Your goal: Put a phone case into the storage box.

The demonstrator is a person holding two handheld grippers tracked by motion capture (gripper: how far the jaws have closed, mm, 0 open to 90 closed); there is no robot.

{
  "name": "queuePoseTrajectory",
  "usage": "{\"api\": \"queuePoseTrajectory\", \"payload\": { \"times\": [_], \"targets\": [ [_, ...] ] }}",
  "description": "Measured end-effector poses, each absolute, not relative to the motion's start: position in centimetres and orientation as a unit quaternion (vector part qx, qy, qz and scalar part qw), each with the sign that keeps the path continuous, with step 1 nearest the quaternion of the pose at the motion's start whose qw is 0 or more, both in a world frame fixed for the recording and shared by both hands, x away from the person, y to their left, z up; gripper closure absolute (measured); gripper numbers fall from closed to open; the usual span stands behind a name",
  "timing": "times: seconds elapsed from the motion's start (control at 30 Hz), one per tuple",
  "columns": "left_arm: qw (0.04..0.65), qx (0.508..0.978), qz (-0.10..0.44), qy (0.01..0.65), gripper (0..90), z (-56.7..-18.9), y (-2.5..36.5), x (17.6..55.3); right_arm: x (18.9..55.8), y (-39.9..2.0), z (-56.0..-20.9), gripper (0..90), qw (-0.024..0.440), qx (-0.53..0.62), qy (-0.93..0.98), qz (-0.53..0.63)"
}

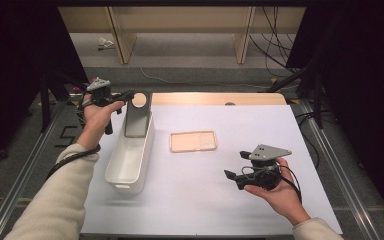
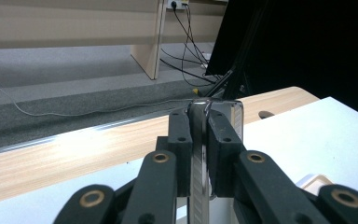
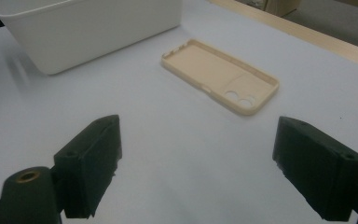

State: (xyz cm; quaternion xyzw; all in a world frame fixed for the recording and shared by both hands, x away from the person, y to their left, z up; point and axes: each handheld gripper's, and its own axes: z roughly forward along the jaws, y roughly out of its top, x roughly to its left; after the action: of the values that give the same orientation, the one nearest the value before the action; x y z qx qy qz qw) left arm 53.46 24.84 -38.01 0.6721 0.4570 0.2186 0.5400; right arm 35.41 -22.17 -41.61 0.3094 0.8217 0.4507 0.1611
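Between the left gripper's [image 1: 128, 94] fingers [image 2: 182, 140], clamped tight on its top edge, hangs a phone [image 1: 138, 116], upright and seen edge-on in the left gripper view. It stands over the far end of the white bin [image 1: 115, 172], its lower end dipping inside the bin's rim. Taking the bin as landmark: the left hand [image 1: 97, 116] sits just off the bin's far left corner, and a peach phone case [image 1: 193, 141] lies flat on the white surface [image 1: 205, 200] to the bin's right, apart from it. Farther right of the bin, nearer the person, the right gripper [image 1: 232, 177] rests in an upturned hand [image 1: 280, 192], its fingers [image 3: 93, 163] spread wide with nothing between them, pointed toward the case.

The grip looks like the weak point. The fingers pinch only a narrow strip of a smooth, glossy phone, so it could slide or swing if the hand tilts. Released from this height, it would probably drop hard onto the bin floor or tip against the wall. Lowered off-centre, its bottom edge might catch the rim and shove the light bin across the surface.
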Motion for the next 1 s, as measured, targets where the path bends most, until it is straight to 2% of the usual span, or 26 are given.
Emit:
{"api": "queuePoseTrajectory", "payload": {
  "times": [1.0],
  "targets": [
    [0.515,0.680,0.220,0.474,80.7,-39.4,24.9,54.0,35.4,-22.2,-41.6,16.2,0.161,0.308,0.822,0.451]
  ]
}}
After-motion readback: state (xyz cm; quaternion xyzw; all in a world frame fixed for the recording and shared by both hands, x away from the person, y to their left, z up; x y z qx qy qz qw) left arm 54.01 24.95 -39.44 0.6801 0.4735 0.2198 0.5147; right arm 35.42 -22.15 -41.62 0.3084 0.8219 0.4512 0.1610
